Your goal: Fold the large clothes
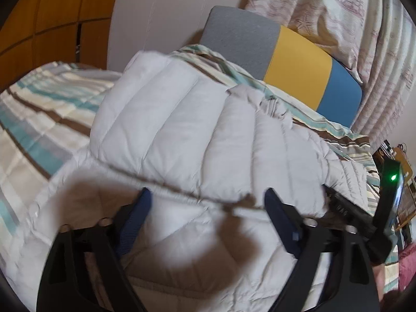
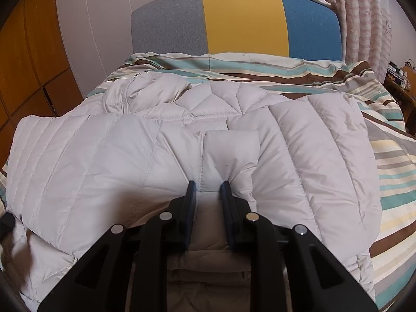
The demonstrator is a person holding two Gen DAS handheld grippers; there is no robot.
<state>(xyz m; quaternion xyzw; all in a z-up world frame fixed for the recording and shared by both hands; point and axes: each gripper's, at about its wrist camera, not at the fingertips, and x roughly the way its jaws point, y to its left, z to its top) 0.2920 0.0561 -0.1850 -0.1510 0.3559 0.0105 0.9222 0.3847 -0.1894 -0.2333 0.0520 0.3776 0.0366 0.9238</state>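
A large white quilted puffer jacket [image 2: 145,153] lies spread on a striped bed; it also fills the left wrist view [image 1: 187,130]. My right gripper [image 2: 208,186] is shut on a bunched fold of the jacket [image 2: 228,153] near its middle. My left gripper [image 1: 208,197] is open, jaws wide apart, just above the jacket with a seam line running between its fingers [image 1: 141,208]. The other gripper's black body with a green light [image 1: 390,189] shows at the right edge of the left wrist view.
The bed has a striped teal, brown and cream cover [image 2: 390,171]. A grey, yellow and blue headboard [image 2: 241,20] stands behind, with patterned curtains [image 2: 364,26] to the right. Wooden wardrobe doors [image 2: 26,65] are at the left. A cluttered shelf [image 2: 400,83] is at the far right.
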